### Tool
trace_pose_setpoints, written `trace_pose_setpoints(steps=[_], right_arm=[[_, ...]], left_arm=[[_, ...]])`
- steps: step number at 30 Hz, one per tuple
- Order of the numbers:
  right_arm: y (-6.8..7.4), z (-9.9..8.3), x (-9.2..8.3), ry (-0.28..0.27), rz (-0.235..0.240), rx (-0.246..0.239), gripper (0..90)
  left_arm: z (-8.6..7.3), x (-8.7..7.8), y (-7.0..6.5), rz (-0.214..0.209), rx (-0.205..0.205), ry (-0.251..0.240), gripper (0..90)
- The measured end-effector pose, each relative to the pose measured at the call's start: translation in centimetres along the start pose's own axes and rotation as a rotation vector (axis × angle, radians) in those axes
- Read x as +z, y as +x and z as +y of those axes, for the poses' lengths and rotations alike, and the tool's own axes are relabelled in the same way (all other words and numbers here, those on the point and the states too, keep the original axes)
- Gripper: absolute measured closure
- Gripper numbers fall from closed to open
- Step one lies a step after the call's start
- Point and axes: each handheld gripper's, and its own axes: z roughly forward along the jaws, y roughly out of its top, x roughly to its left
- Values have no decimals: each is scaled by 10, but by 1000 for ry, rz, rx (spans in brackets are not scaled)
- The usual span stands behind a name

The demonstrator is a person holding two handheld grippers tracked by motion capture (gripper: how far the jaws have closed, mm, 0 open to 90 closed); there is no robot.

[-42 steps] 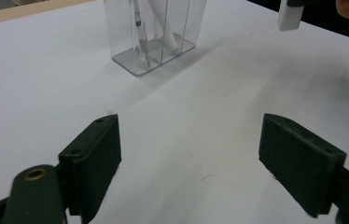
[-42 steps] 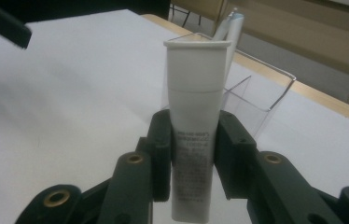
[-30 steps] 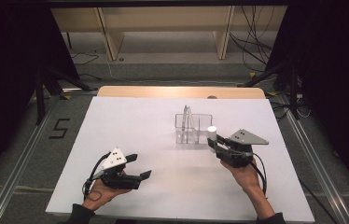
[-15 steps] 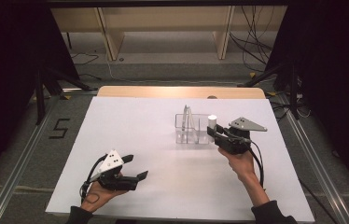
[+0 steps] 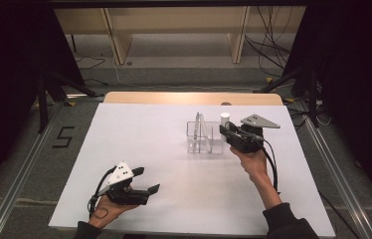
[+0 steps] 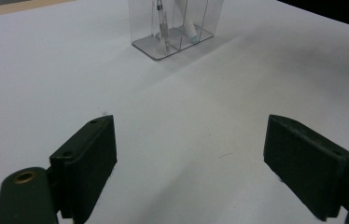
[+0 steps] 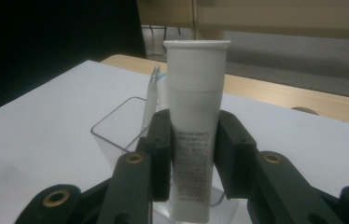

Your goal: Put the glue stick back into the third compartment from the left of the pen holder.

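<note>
At the bench's [image 5: 139,144] near edge the left gripper [image 5: 146,190] rests with fingers wide apart, while farther off the right gripper [image 5: 225,131] holds a white tube [image 7: 196,135] clamped upright, cap up, just beside the clear organizer [image 5: 201,135].

White tube [image 7: 195,140], cap end up, upright, printed text, above clear divided organizer [image 5: 204,138] on table
</note>
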Motion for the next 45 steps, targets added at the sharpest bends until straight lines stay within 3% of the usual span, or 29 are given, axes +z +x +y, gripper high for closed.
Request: trace_pose_setpoints(steps=[22,40,42,45], right_arm=[[-4,3,32,37,-42,23,694],[-6,-1,46,59,-63,42,686],[-6,-1,46,56,-66,50,646],[-7,1,42,45,-60,68,516]], left_arm=[[-1,0,1,6,-11,-15,163],[-2,2,2,8,-4,-6,163],[-1,2,1,7,-8,-7,163],[-2,2,2,8,-4,-5,163]])
